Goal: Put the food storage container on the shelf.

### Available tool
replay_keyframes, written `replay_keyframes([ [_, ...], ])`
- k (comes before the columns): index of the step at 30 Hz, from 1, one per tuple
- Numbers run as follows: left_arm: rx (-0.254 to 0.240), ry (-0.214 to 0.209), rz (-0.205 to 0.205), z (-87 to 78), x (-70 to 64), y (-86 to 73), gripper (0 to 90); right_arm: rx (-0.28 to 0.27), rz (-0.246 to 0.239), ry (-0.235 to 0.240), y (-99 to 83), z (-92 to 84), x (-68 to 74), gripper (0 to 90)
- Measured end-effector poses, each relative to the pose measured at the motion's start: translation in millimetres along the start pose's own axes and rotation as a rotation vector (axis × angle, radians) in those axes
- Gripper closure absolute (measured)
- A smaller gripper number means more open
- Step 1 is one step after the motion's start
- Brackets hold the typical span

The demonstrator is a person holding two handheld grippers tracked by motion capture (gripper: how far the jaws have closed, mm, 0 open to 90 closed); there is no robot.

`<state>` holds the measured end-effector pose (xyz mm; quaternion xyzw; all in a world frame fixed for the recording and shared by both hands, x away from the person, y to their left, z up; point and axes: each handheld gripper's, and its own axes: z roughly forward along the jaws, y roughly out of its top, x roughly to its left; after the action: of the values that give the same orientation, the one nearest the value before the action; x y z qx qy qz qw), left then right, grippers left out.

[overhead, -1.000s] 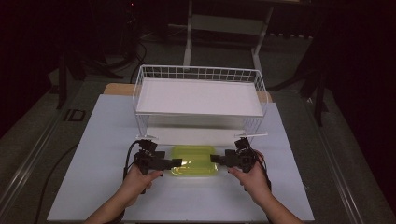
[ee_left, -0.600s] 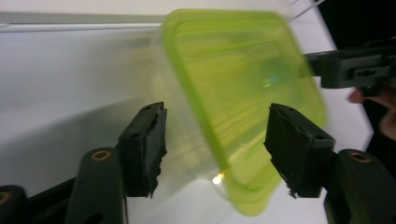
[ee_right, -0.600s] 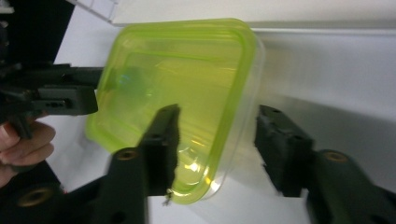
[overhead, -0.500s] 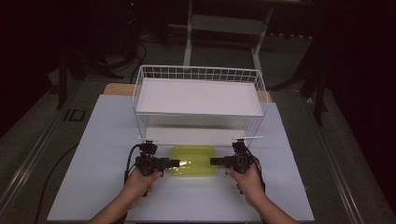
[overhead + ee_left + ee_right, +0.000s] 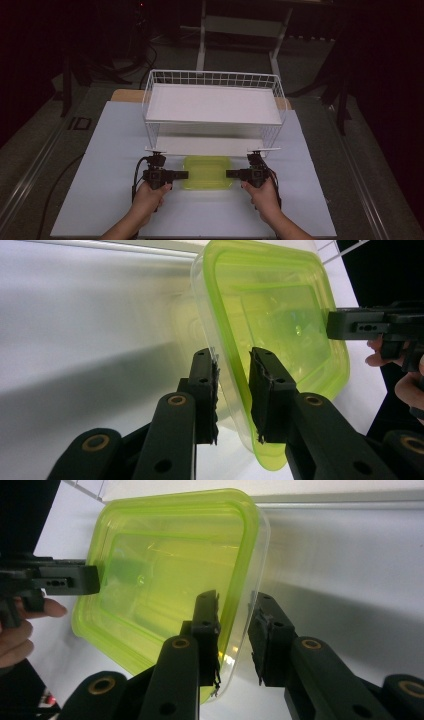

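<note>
We see a yellow-green container (image 5: 207, 172) lying on the white counter (image 5: 110, 150), just near of a wire basket (image 5: 212, 107). The left gripper (image 5: 181, 174) has just closed its jaws nearly together over the container's left rim. The right gripper (image 5: 233, 173) has likewise been closing, its jaws straddling the right rim.

Ahead of me a white wire basket (image 5: 212, 107) stands on the white table (image 5: 105, 165), with a flat white board (image 5: 212, 102) resting inside it. Beyond the table stands a pale metal stand (image 5: 240, 30), with dark floor around it.
</note>
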<state>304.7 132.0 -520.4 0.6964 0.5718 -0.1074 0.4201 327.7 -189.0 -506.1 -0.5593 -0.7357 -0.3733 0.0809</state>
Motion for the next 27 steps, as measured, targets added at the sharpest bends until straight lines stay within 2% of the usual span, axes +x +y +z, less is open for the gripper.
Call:
replay_keyframes([
  [2,0.0,0.0,0.002,-0.6,-1.2,-0.7,74.8,-0.013,-0.017,-0.008,-3.3,-1.7,2.3,74.9],
  [9,-0.022,0.01,0.012,-2.6,-5.0,-5.9,76.1,-0.019,-0.022,-0.007,-6.3,-3.9,4.1,76.0],
  [14,-0.019,0.026,0.018,-4.5,-9.1,-7.6,77.2,-0.024,-0.015,-0.004,-8.9,-5.4,5.6,77.1],
  [17,-0.027,0.053,0.044,-6.5,-14.4,-8.7,79.7,-0.026,-0.021,-0.003,-10.6,-7.7,7.9,79.2],
  [18,-0.029,0.064,0.059,-6.9,-15.6,-8.9,80.1,-0.03,-0.037,-0.01,-11.3,-9.3,11.0,79.3],
  [20,-0.034,0.053,0.047,-8.0,-15.4,-8.8,80.2,-0.031,-0.037,-0.011,-11.3,-9.9,11.6,79.3],
  [27,-0.056,0.044,0.057,-11.3,-22.3,-0.7,80.3,-0.061,-0.025,0.0,-6.0,-18.3,12.4,79.4],
])
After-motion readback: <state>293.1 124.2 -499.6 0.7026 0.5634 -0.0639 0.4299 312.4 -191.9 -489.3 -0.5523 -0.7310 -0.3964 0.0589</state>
